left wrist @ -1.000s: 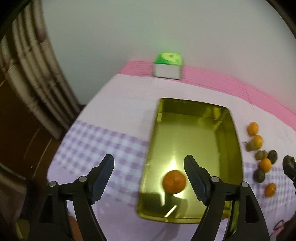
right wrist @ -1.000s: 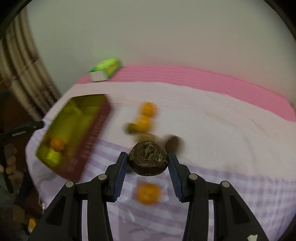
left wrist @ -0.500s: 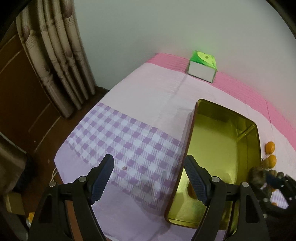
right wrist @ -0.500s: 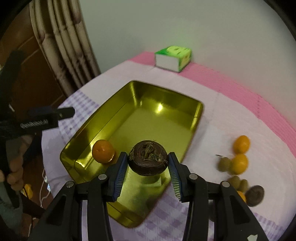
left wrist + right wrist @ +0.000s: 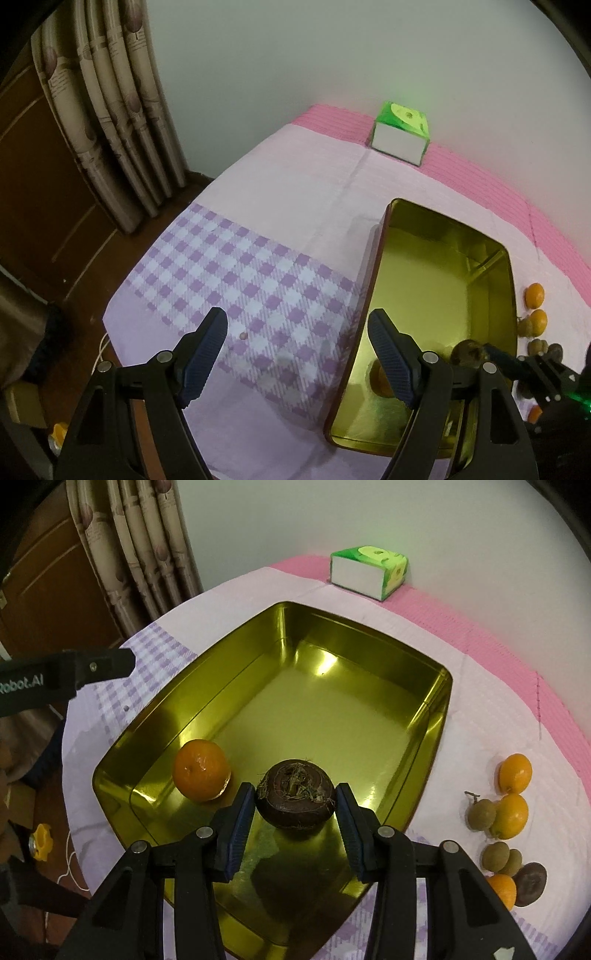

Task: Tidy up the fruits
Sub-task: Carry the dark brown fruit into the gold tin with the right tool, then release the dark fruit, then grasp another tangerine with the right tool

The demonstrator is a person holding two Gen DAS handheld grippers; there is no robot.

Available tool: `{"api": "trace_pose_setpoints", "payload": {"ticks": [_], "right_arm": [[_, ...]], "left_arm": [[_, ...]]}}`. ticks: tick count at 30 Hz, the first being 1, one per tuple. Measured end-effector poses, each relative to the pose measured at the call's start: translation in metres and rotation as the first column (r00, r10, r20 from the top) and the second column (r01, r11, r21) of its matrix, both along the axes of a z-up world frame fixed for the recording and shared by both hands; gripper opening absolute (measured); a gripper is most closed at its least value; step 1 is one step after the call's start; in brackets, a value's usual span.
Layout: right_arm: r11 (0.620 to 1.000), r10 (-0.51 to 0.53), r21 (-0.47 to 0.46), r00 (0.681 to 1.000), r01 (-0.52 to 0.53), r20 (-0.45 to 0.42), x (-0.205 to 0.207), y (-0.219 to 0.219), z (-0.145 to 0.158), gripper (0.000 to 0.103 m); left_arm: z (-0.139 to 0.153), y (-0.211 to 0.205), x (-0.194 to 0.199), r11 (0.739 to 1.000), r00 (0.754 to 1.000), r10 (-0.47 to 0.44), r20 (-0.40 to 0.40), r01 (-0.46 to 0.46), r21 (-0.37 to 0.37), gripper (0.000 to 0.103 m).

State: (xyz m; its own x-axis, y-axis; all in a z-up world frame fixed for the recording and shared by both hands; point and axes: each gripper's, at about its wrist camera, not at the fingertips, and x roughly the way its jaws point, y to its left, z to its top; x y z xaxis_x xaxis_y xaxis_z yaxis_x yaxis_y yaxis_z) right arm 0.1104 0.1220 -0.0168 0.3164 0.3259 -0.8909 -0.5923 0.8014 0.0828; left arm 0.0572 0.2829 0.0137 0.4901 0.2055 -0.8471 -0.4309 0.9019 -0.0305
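My right gripper point(image 5: 295, 814) is shut on a dark brown round fruit point(image 5: 295, 797) and holds it over the near end of the gold tin tray point(image 5: 369, 631). One orange point(image 5: 201, 770) lies in the tray, just left of the held fruit. Loose oranges point(image 5: 515, 773) and small green-brown fruits point(image 5: 482, 812) lie on the cloth to the tray's right. My left gripper point(image 5: 299, 350) stands open with nothing between its fingers, over the purple checked cloth left of the tray point(image 5: 443, 280). In the left wrist view the held brown fruit point(image 5: 471, 354) shows at the tray's right side.
A green and white tissue box point(image 5: 369, 570) stands at the back by the wall. A curtain point(image 5: 110, 129) hangs left of the table, whose left edge drops to a dark floor. A small yellow object point(image 5: 40, 842) lies on the floor.
The right gripper carried the dark fruit leftward from above the loose fruits to above the tray. The left gripper swung left, off the tray to over the checked cloth.
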Motion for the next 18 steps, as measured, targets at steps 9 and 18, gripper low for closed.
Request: {"api": "trace_pose_setpoints", "payload": {"ticks": [9, 18], "right_arm": [[0.999, 0.020, -0.026, 1.000, -0.021, -0.005, -0.002, 0.010, -0.008, 0.042], [0.999, 0.027, -0.028, 1.000, -0.027, -0.015, -0.003, 0.011, -0.009, 0.042]], "left_arm": [[0.004, -0.001, -0.001, 1.000, 1.000, -0.003, 0.024, 0.003, -0.013, 0.079], [0.005, -0.002, 0.000, 1.000, 1.000, -0.008, 0.023, 0.009, -0.014, 0.079]]}}
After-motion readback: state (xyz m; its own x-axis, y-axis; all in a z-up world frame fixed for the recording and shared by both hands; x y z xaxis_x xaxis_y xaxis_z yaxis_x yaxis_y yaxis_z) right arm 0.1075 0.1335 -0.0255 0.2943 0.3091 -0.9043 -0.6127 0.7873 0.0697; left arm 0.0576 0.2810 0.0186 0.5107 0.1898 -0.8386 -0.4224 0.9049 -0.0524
